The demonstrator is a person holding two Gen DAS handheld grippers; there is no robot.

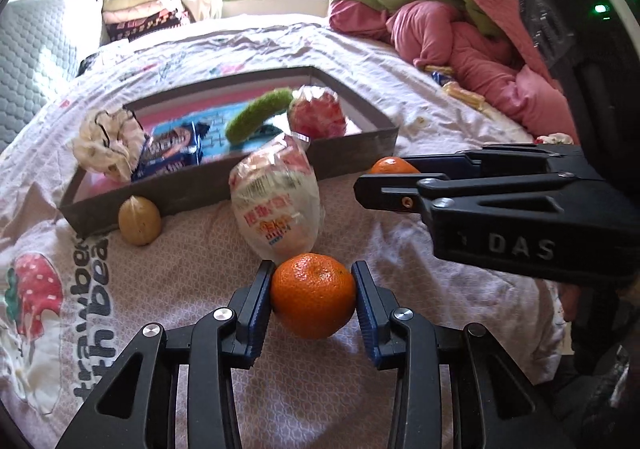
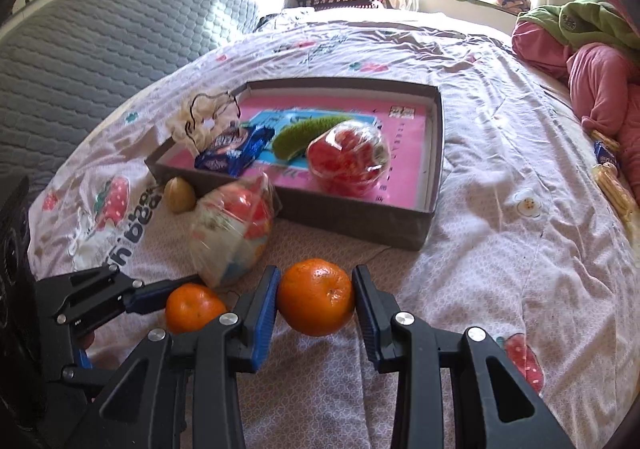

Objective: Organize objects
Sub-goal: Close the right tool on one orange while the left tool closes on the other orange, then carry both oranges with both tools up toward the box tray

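- Oranges, 2 of them, sit in the 2 tools over a bed (image 2: 500,153) covered with a pale printed sheet.
- Left tool (image 1: 313,295) is clamped on the left orange (image 1: 313,295); both blue pads press its sides, and the fruit touches or sits just above the sheet.
- Right tool (image 2: 315,296) grips the right orange (image 2: 315,296) the same way, and that fruit looks slightly clear of the sheet.
- From the right wrist view the left orange (image 2: 194,307) shows at lower left, just beside the right one.
- A shallow brown box (image 2: 360,215) with a pink lining lies on the bed beyond both tools.
- Inside the box are a blue snack packet (image 2: 232,153), a fuzzy green curved item (image 2: 308,135) and a clear bag of red contents (image 2: 348,157).
- A crumpled cream cloth (image 1: 106,143) hangs over the box's left corner.
- A wrapped bread-like bag (image 1: 276,205) leans against the outside of the box's near wall, just beyond the left orange.
- A small tan round fruit (image 1: 140,221) rests on the sheet against the same wall, left of the bag.
- Pink and green bedding (image 1: 440,21) is heaped at the far right.
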